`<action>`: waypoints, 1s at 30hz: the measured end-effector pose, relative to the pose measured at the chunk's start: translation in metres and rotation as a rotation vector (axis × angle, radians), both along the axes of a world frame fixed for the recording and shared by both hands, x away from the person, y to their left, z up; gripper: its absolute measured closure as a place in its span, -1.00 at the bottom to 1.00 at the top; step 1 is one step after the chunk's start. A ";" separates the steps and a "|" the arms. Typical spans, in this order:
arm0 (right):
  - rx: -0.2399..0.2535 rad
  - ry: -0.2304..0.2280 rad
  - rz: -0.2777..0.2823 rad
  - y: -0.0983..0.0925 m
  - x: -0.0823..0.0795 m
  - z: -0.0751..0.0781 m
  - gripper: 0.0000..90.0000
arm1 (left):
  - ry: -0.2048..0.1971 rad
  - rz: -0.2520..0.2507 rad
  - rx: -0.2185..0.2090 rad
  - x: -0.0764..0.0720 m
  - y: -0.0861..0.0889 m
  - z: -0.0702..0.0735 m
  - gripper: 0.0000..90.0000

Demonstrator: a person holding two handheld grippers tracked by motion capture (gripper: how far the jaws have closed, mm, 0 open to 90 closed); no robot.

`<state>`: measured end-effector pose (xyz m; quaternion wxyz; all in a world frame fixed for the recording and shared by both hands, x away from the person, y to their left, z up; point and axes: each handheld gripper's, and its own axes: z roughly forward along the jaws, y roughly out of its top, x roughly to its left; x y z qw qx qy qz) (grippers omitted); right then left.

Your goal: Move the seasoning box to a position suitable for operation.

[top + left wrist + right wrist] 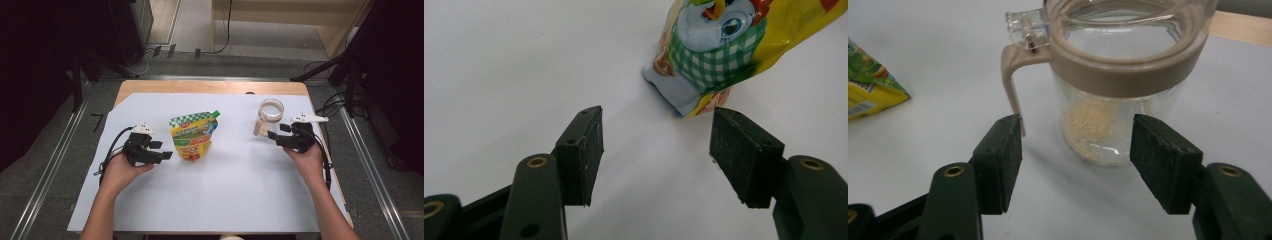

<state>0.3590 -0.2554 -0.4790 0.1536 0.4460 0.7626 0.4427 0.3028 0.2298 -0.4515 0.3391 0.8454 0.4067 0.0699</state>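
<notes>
A yellow and green stand-up pouch (192,135) with a checked top and a green spout lies on the white sheet left of centre. My left gripper (167,155) stands open just left of its lower end. In the left gripper view the pouch (734,45) lies just beyond the fingertips, and the gripper (656,145) has nothing between its jaws. A clear glass jar (270,114) with a beige collar and handle stands at the back right. My right gripper (274,137) is open close in front of it. In the right gripper view the jar (1118,75) sits just past the open gripper (1075,150), untouched.
The white sheet (225,195) covers a wooden table (210,86) whose bare edge shows at the back and right. Metal rails and cables run along the floor on both sides. A corner of the pouch (868,90) shows at the left of the right gripper view.
</notes>
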 end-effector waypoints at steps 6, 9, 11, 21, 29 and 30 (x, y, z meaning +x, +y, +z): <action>-0.018 -0.007 -0.021 -0.002 0.020 -0.004 -0.36 | 0.007 0.005 0.003 -0.002 0.000 -0.002 -0.13; -0.003 -0.013 -0.024 -0.002 0.026 -0.008 -0.48 | 0.007 0.005 0.009 -0.003 0.000 -0.003 -0.13; -0.010 -0.034 -0.027 0.000 0.028 -0.011 -0.54 | 0.009 0.005 0.010 -0.004 0.000 -0.003 -0.13; 0.061 -0.026 -0.045 0.006 0.044 -0.029 -0.73 | 0.018 0.003 0.013 -0.006 -0.001 -0.004 -0.13; 0.058 -0.068 -0.066 0.016 0.054 -0.037 -0.81 | 0.023 0.003 0.021 -0.008 -0.002 -0.006 -0.13; 0.058 -0.068 -0.066 0.016 0.054 -0.037 -0.81 | 0.023 0.003 0.021 -0.008 -0.002 -0.006 -0.13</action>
